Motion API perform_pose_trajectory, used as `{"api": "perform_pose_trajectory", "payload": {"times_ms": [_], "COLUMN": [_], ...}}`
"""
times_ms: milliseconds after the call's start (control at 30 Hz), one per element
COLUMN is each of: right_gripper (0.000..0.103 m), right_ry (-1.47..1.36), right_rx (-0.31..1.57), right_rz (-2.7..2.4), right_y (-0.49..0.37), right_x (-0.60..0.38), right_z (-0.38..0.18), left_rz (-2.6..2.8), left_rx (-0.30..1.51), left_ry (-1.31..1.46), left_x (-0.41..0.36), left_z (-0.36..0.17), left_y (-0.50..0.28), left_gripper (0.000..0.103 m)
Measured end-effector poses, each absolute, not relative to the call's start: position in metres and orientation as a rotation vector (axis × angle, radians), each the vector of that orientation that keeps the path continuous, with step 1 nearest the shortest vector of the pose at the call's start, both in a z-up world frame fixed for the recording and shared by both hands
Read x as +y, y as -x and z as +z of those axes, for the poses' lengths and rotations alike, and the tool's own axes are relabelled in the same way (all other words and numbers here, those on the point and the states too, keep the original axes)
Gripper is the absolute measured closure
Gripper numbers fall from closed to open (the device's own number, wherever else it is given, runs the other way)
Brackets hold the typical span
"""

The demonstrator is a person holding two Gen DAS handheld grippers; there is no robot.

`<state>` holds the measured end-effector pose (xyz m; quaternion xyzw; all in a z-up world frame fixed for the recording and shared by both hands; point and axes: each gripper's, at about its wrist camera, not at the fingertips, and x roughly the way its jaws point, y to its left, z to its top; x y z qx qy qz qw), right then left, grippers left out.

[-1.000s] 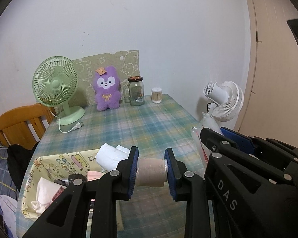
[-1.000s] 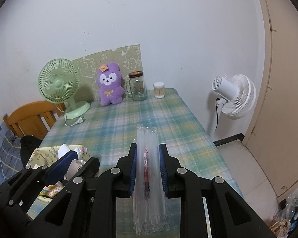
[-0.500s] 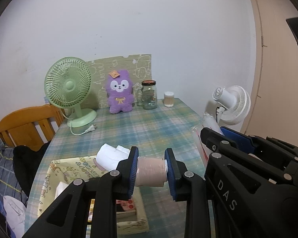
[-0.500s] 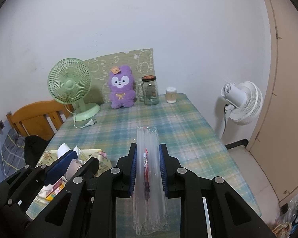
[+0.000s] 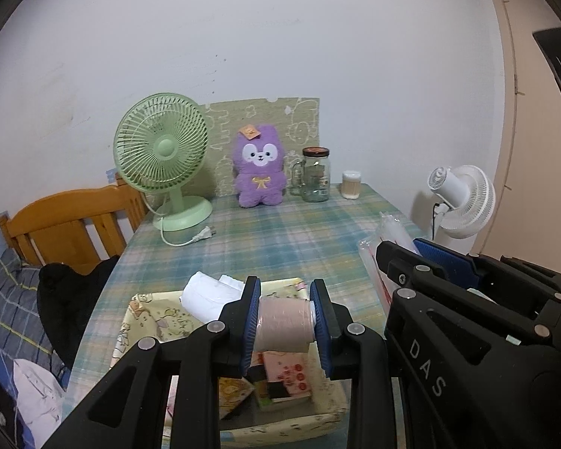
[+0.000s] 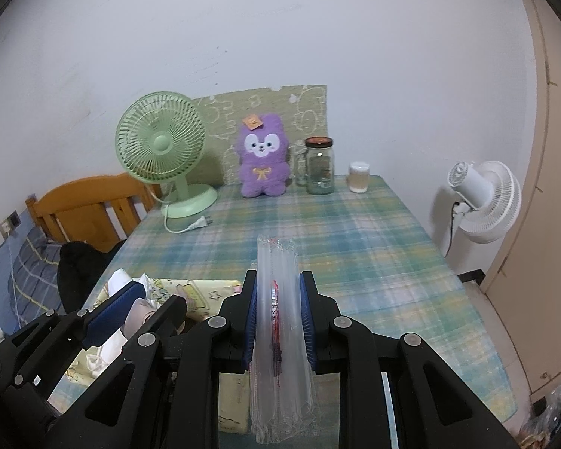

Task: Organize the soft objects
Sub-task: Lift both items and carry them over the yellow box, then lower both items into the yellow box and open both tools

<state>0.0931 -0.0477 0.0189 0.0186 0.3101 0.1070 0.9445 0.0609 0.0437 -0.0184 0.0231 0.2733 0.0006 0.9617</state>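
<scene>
Left claw (image 5: 285, 318) clamps a beige roll (image 5: 283, 324) over the fabric bin's rim (image 5: 280, 283); right claw (image 6: 278, 312) grips a clear, perhaps straw, packet (image 6: 280, 336).

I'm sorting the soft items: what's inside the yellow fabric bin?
The fabric bin holds a white roll and printed packets. The left gripper hides the rest.

Both claws gripping, side by side.
Left claw (image 5: 286, 318) and right claw (image 6: 278, 320) angle downward, each clamped tight.
</scene>
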Motion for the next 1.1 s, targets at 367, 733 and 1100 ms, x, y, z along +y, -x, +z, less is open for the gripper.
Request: {"api": "perform_pose_trajectory", "payload": {"times_ms": [367,733,1100], "right_gripper": [0.079,0.079,0.080], "right_ry": [-0.015,-0.011,-0.024], "right_rx": [0.692,0.744,0.765], "right_rz": [0.267,0.305,0.345], "right_y": [-0.108,-0.114,-0.121], "right_x": [-0.018,0.000,0.013], "right_z": [0.001,-0.017,-0.017], "left_rz": [0.015,-0.001,0.006], "left_rx": [0.609,0.675,0.705], "left_ry": [-0.021,0.020,0.053], "left_x": [0.068,0.086,0.102], "left_z": [-0.036,-0.054,-0.062], "left_y": [-0.069,-0.069,-0.071], "left_gripper": [0.076,0.052,0.017]}}
